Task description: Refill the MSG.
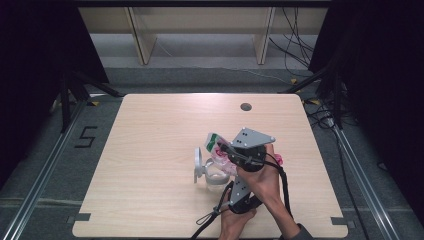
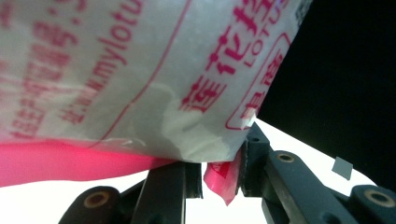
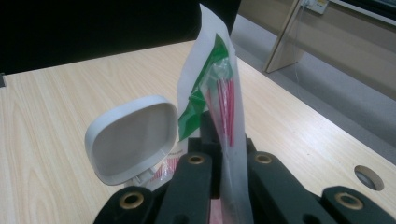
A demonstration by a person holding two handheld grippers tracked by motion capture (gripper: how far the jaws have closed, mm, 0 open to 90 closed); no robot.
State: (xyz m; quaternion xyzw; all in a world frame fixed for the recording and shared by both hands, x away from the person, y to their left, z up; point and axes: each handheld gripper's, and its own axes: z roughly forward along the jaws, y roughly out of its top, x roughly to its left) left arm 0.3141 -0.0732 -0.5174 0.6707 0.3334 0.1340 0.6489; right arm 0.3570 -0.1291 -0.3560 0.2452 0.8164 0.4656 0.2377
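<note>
Black jaws of the right gripper [image 3: 223, 186], rising from the bottom centre of the right gripper view, are pressed fully together on the thin edge of a plastic bag [image 3: 212, 88]. Black jaws of the left gripper [image 2: 222, 179], at the bottom of the left gripper view, stand only slightly apart and pinch a pink corner of the same bag [image 2: 140, 74].

The bag is white and translucent, printed with red lettering and a red outline, with a pink band along its lower edge and a green patch near its top. In the right gripper view it stands edge-on and upright, its long axis running from the jaws toward the top centre of the frame. In the high view the bag [image 1: 216, 145] lies just right of centre, its long axis slanting toward the upper left, above a clear container [image 1: 216, 177].

A white hinged lid [image 3: 133, 144] stands open just left of the jaws, tilted upward. All rest over the pale wooden table [image 1: 150, 150], lower centre.
</note>
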